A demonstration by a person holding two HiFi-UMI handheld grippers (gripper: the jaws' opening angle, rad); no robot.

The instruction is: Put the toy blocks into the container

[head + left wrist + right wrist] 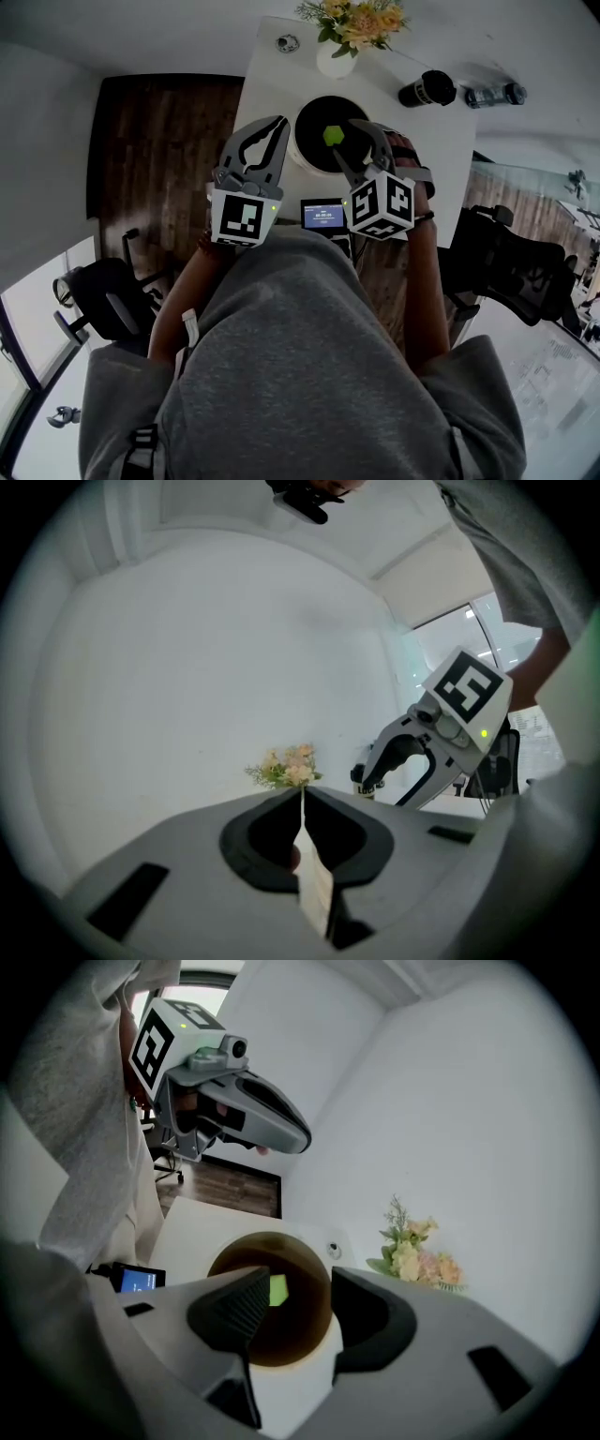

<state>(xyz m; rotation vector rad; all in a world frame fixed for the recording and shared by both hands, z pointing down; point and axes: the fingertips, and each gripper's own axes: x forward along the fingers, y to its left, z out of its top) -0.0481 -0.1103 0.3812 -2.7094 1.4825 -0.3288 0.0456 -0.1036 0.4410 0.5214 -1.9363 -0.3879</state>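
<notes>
A round container (302,150), dark inside with a white outer wall, stands on the white table (267,80). A green toy block (333,136) shows over its dark inside. My right gripper (347,141) hangs over the container, pointing steeply down. In the right gripper view its jaws stand apart (300,1283), and the green block (278,1290) lies beyond the left pad, inside the container (286,1330), untouched by the pads. My left gripper (279,124) hovers beside the container's left rim. Its tips meet (302,797) with nothing between them.
At the table's far edge stand a white vase of flowers (339,42), a black mug (427,90) and a lying bottle (494,95). A small device with a lit blue screen (323,214) lies near the front edge. Office chairs (511,258) stand on the floor at either side.
</notes>
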